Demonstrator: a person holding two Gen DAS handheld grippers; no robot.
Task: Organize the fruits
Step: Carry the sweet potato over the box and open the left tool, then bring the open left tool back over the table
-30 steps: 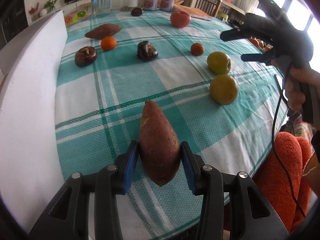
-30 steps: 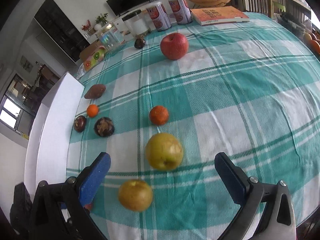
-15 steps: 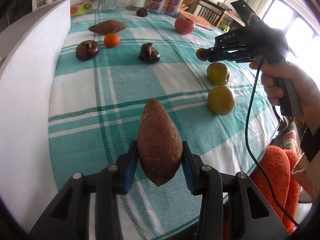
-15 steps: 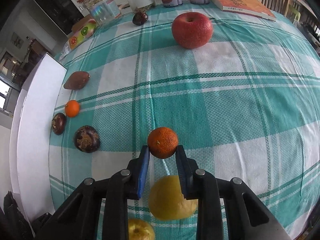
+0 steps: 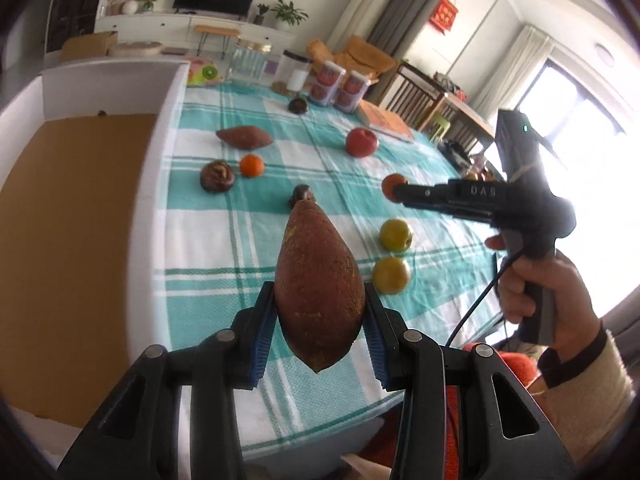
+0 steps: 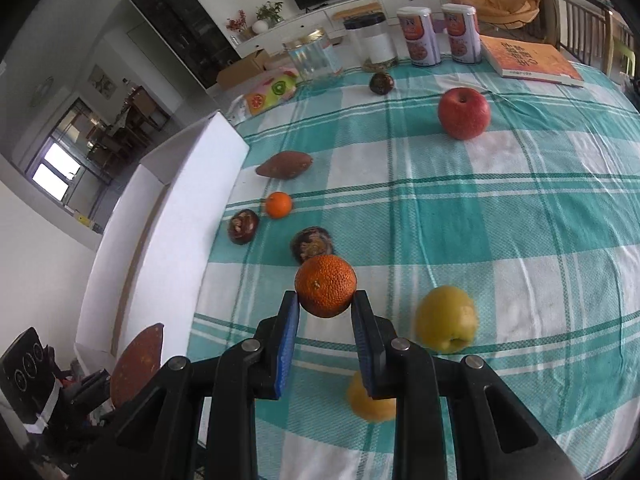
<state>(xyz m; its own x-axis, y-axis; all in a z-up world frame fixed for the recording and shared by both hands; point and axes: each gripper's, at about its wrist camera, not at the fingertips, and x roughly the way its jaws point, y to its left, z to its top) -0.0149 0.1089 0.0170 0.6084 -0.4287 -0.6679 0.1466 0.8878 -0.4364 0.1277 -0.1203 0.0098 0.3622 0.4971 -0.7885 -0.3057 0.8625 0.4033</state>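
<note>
My left gripper (image 5: 319, 336) is shut on a brown sweet potato (image 5: 319, 284) and holds it above the table's near edge, beside the white box (image 5: 80, 216). My right gripper (image 6: 325, 320) is shut on a small orange tangerine (image 6: 325, 285), lifted over the checked cloth; it also shows in the left wrist view (image 5: 393, 187). On the cloth lie a second sweet potato (image 6: 285, 164), a second tangerine (image 6: 279, 204), two dark mangosteens (image 6: 243, 221) (image 6: 312, 242), a red apple (image 6: 463, 113) and two yellow-green apples (image 6: 446, 318) (image 6: 370, 400).
The open white box with a brown cardboard floor (image 6: 160, 216) stands along the table's left side. Jars (image 6: 314, 56), two cans (image 6: 418, 36), a book (image 6: 528, 60) and another mangosteen (image 6: 381, 82) are at the far end. An orange cushion (image 5: 516, 364) is beyond the near right edge.
My right gripper closed on the tangerine and lifted it off the cloth. My left gripper rose with the sweet potato, so the inside of the box now shows.
</note>
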